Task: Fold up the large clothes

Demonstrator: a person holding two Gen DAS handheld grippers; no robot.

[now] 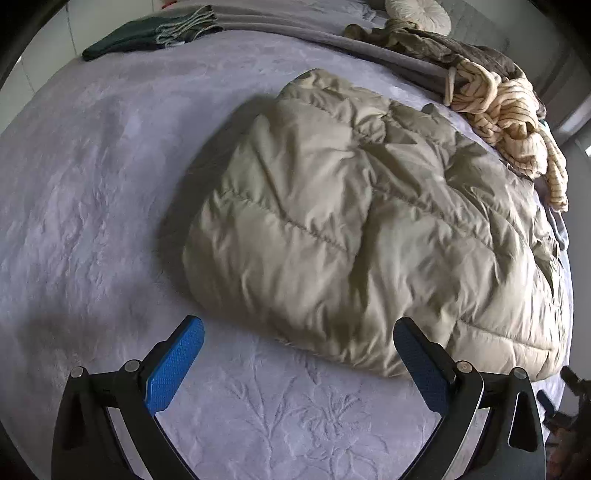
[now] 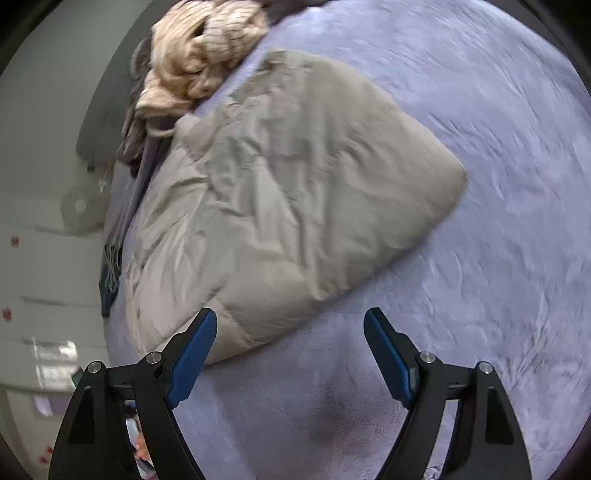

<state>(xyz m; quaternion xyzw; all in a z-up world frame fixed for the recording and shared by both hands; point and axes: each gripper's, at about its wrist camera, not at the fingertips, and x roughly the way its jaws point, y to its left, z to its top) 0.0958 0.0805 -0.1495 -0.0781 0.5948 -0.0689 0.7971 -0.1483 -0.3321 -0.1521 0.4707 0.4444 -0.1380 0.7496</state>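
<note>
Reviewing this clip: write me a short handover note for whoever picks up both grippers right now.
Left gripper: open, empty, above the lilac bedspread just short of the jacket's near edge.
Right gripper: open, empty, also at the near edge.
Beige puffer jacket: lies on the bed as a folded, puffy bundle, released by both grippers.
Waiting: a cream knit garment in the heap at the bed's edge; dark folded clothes at the far corner.
Done: the jacket looks folded.
Left: probably tidy or set it aside, then fold the next item.
</note>
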